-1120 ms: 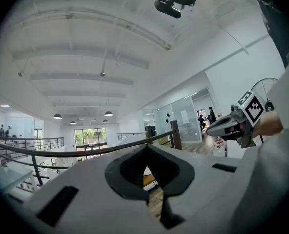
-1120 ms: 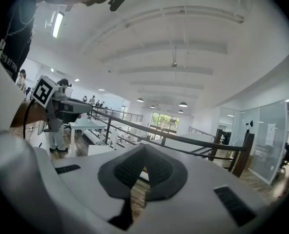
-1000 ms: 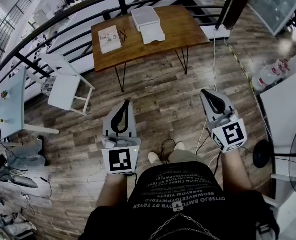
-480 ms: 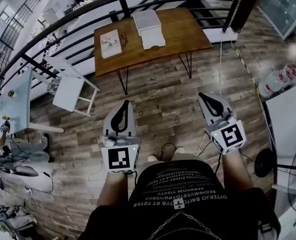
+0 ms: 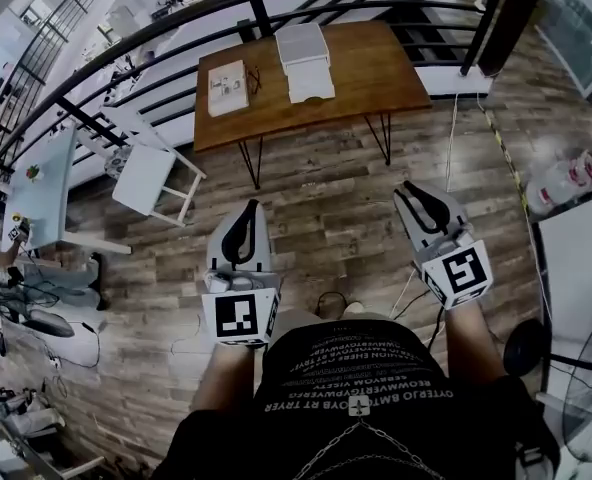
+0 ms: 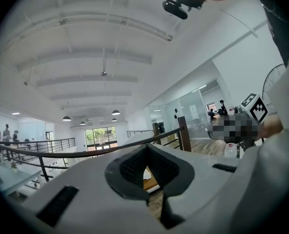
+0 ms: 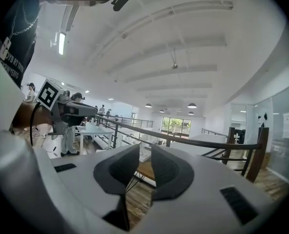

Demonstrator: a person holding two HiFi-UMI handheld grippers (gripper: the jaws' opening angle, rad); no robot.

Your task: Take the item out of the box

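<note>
White box (image 5: 302, 45) stands on the wooden table (image 5: 376, 68) ahead.
The left gripper (image 5: 250, 208) is clenched and empty; the right gripper (image 5: 409, 187) has just been opening its jaws, nothing between them; both are well apart from the box.

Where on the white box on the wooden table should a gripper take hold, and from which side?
Probably across the left and right walls of the white box, reaching over the near edge of the wooden table: both walls stand clear, while a flat white piece abuts its near side and the railing runs behind.
</note>
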